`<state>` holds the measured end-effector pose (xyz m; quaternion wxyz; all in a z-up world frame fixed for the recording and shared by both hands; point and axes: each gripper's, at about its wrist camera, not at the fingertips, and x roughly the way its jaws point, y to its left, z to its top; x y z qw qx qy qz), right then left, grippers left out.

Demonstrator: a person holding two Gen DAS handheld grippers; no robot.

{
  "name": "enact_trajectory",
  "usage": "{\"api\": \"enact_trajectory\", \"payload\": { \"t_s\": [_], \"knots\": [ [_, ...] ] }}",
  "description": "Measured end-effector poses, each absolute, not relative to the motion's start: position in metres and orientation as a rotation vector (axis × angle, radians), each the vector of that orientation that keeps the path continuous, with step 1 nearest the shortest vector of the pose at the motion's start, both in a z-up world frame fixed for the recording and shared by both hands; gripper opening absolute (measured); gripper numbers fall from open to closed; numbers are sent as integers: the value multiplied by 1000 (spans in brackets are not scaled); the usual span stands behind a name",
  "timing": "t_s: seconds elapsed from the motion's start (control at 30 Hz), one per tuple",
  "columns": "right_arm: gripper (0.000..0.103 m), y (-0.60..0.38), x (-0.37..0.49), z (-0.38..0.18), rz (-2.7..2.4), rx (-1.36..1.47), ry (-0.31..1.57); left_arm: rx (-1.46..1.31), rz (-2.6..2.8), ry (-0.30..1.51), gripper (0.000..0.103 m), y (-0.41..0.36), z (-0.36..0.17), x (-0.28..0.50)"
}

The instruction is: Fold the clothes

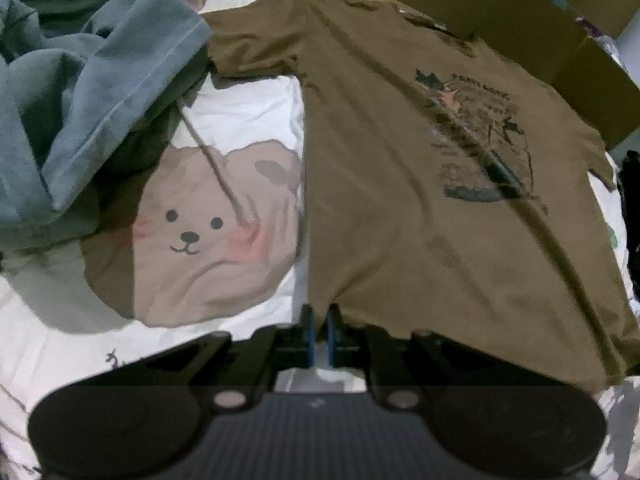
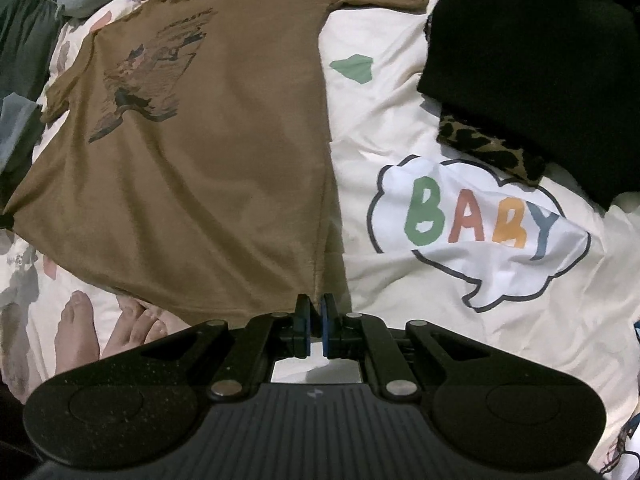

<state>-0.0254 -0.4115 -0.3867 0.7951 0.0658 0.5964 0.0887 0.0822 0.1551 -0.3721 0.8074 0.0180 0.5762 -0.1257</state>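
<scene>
On the cartoon-print bedsheet [image 2: 400,100], we're pinching the brown printed cotton t-shirt [image 1: 400,200] hem with 2 clamped grippers, left gripper [image 1: 320,320] and right gripper [image 2: 316,312]; thin bites, so fabric's probably slipping out mid-fold.

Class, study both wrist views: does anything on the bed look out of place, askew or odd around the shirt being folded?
Yes. A crumpled blue-grey fleece garment is heaped at the shirt's side, overlapping one sleeve of the flat brown printed T-shirt, so that sleeve is not free.
</scene>
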Motion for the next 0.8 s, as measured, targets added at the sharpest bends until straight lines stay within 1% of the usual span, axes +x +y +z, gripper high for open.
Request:
{"api": "enact_trajectory", "payload": {
  "t_s": [0.13,0.27,0.57,0.8],
  "knots": [
    [3,-408,-26,-389,196,131,1289,44,-249,1252,6,154,-376,83],
    [3,-407,-26,-390,193,124,1294,-15,-265,1292,6,149,-378,83],
    [3,-413,-23,-389,162,130,1292,-72,-372,1301,7,114,-379,83],
    [3,-411,-22,-390,156,120,1300,-69,-437,1311,8,83,-396,89]
  ]
}}
